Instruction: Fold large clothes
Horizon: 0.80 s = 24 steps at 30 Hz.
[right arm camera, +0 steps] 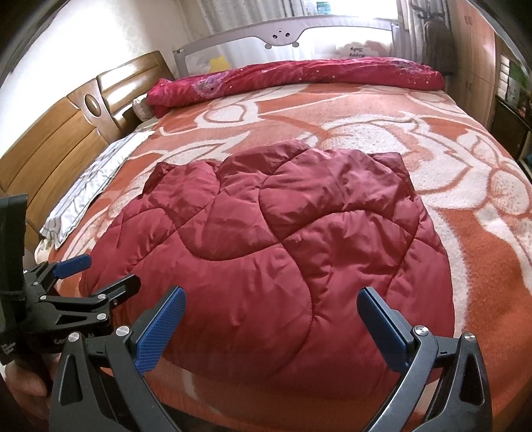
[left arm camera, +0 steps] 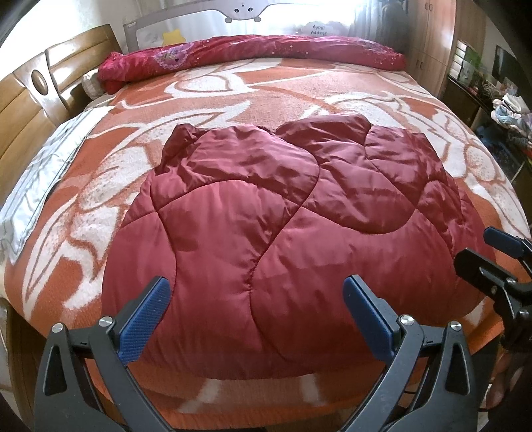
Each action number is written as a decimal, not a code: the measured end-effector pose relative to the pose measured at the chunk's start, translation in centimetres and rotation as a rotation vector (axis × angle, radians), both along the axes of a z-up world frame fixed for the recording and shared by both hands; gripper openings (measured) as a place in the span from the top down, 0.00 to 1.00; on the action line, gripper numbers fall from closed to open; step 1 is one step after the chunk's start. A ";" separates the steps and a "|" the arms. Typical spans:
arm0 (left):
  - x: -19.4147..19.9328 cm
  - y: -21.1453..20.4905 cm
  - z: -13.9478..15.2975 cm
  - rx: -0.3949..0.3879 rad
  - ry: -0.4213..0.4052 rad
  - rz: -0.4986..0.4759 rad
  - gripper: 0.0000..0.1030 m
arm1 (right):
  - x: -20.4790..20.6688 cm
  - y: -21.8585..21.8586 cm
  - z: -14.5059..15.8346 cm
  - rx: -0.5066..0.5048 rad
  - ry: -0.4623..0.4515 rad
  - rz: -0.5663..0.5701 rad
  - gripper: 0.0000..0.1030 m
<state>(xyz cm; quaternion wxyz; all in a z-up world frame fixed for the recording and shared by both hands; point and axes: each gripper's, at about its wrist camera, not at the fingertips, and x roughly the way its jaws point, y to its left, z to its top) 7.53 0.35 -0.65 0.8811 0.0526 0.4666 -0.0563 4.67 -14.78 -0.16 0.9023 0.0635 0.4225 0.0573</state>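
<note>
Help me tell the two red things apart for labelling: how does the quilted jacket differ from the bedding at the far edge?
The quilted jacket is plain dark red; the rolled bedding carries a floral print. The jacket lies spread flat near both open grippers; the bedding is bunched into a long roll by the bed rail. Both rest on the orange blanket.

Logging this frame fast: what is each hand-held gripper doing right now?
Left hand-held gripper: open, holding nothing, above the red quilted jacket.
Right hand-held gripper: open, holding nothing.

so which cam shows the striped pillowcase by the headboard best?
Right wrist. The striped pillowcase lies whole and clear of the frame edge, stripes readable. In the left wrist view the same pillowcase is stretched along the left fisheye rim, washed out.
</note>
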 end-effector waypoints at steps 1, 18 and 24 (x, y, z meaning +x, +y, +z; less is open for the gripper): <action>0.0 0.0 0.0 -0.001 0.000 0.000 0.00 | 0.1 -0.1 0.0 0.001 0.001 0.000 0.00; 0.3 0.1 0.2 -0.002 0.001 -0.001 0.00 | 0.3 -0.5 0.1 0.006 0.002 0.001 0.00; 0.4 0.1 0.2 -0.003 0.001 -0.001 0.00 | 0.4 -0.6 0.1 0.006 0.001 0.000 0.00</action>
